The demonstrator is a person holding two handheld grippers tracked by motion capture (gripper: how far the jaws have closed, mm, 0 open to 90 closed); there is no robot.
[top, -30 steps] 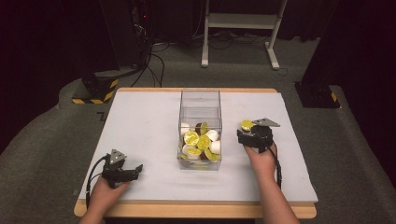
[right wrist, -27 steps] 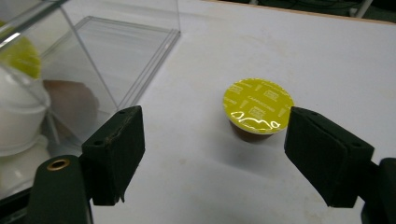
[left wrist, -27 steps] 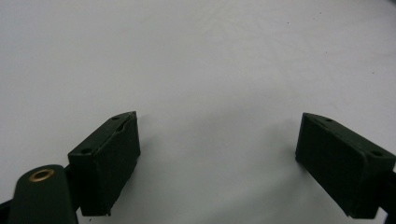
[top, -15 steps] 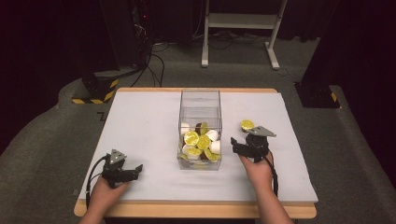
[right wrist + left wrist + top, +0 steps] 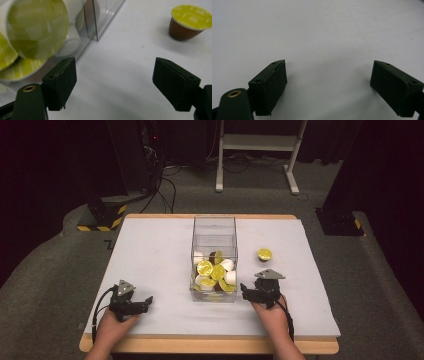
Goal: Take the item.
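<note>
Right gripper (image 5: 248,292): your jaws have just been opening, nothing between, freed after leaving the pod.
Pod (image 5: 264,254): ahead, apart, upright.
Box (image 5: 214,227): just beside.
Left gripper (image 5: 141,303): spread, idle.

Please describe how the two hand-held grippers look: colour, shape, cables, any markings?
Both the left gripper and the right gripper are black, each topped by a grey three-cornered plate and trailing a black cable. Their jaws are blocky dark rectangular pads with small screw holes; a brass-ringed hole sits beside one jaw. Forearms appear bare.
</note>
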